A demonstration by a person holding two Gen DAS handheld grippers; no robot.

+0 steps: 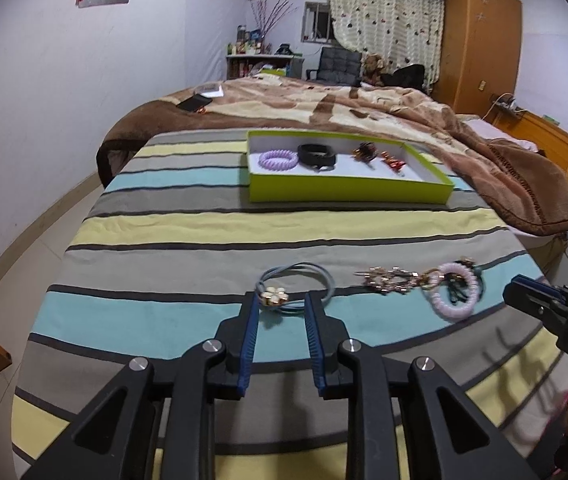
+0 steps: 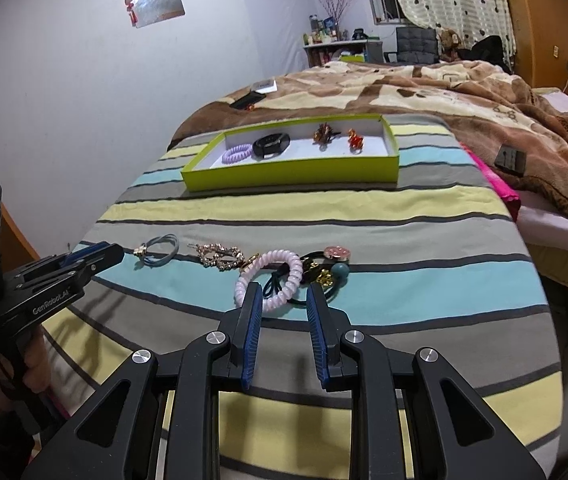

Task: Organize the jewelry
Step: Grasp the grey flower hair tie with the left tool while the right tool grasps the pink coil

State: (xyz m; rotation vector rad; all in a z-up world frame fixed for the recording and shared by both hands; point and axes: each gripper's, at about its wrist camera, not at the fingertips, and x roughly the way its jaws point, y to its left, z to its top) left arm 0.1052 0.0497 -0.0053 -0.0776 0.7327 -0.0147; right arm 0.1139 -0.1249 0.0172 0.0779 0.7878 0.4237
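Both tools gape, holding nothing: the left tool [image 1: 280, 300] straddles the grey flower hair tie [image 1: 296, 286], the right tool [image 2: 282, 292] the pink coil tie [image 2: 269, 280], both ties evidently bound for the green tray [image 1: 348, 192].

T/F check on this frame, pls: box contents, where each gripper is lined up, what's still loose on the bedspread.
1. The green box holds a purple coil hair tie. True.
2. The box is empty apart from that tie. False: a black band and two small reddish clips lie in it too.
3. The left gripper is lined up on the grey hair tie with a flower charm. True.
4. The right gripper is clamped on the pink coil tie. False: its jaws stand open at the tie.
5. The gold rhinestone clip is already boxed. False: it lies on the striped bedspread.
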